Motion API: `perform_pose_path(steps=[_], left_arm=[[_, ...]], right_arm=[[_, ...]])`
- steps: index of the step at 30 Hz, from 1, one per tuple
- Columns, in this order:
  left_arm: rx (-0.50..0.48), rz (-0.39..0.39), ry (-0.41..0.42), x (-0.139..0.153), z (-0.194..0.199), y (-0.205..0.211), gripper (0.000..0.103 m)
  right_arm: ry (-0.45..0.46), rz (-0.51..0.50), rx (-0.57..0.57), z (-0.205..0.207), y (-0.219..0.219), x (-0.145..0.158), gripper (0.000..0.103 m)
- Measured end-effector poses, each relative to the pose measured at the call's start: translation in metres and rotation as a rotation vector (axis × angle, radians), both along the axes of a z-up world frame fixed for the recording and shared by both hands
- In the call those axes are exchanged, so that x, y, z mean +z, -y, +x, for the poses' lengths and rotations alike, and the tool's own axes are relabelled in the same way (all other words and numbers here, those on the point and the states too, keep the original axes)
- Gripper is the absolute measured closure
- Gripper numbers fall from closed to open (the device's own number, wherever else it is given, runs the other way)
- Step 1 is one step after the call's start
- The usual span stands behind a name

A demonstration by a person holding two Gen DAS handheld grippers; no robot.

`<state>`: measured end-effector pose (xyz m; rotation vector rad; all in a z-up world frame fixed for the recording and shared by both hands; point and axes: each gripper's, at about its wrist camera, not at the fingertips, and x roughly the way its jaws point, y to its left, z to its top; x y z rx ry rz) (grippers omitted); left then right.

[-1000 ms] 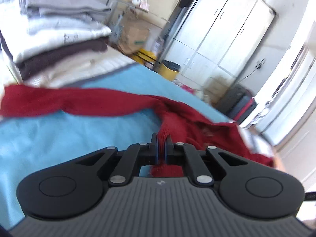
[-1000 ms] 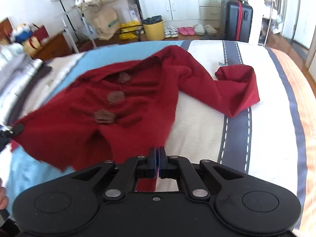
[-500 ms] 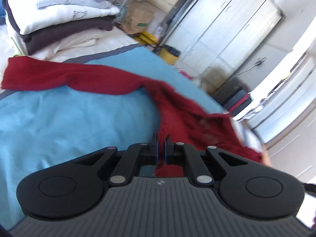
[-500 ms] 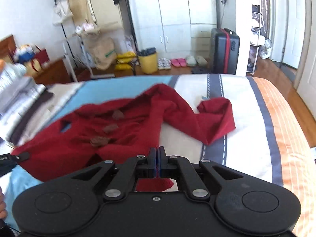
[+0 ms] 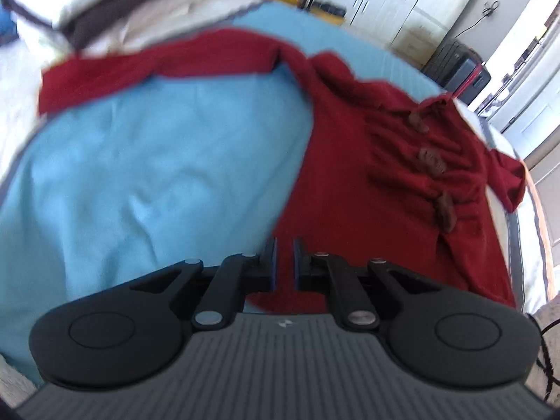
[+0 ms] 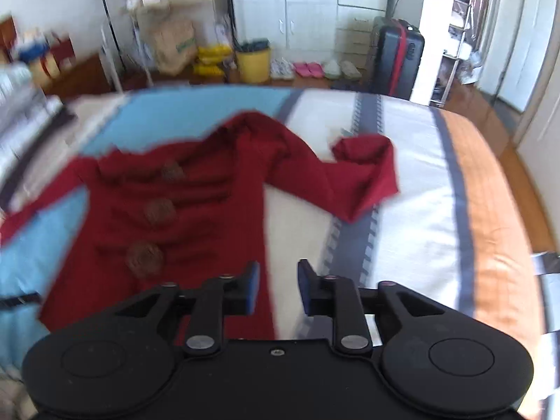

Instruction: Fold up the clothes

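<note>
Left hand-held gripper (image 5: 283, 261): my jaws slightly parted over the red cardigan (image 5: 378, 189).
Right hand-held gripper (image 6: 277, 284): spread wide, holding nothing.

The bed (image 6: 455, 189) wears a striped cover: a light blue band on its left part, then white with dark grey stripes, then an orange band toward its right edge. A red cardigan (image 6: 196, 217) with three brown buttons lies spread face up across the blue and white bands, one sleeve (image 5: 147, 66) stretched out over the blue toward a stack of folded clothes (image 5: 80, 10), the other sleeve (image 6: 364, 171) bent back on itself on the white and grey part. The stack sits on the bed's far left side, blurred in both views.
</note>
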<state>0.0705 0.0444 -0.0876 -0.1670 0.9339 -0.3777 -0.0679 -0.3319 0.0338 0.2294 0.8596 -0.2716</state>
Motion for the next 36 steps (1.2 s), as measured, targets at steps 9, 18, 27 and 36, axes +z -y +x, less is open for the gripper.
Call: perform_pose_path(steps=[9,18,27,36], left_arm=[[-0.051,0.029,0.235,0.056,0.018,0.015,0.062],[-0.084,-0.319,-0.105,0.015,0.128,0.066,0.054],[0.012,-0.343,-0.181,-0.021,0.193,0.101,0.054],[0.025,-0.338,-0.098,-0.03,0.215,0.132,0.097]], right_arm=[[0.127,0.19,0.206,0.105,-0.011,0.013,0.054],[0.154,0.325,0.127,0.214,0.021,-0.036,0.05],[0.209,0.496,0.085,0.246,0.073,-0.102,0.049],[0.104,0.548,0.097,0.281,0.078,-0.129,0.035]])
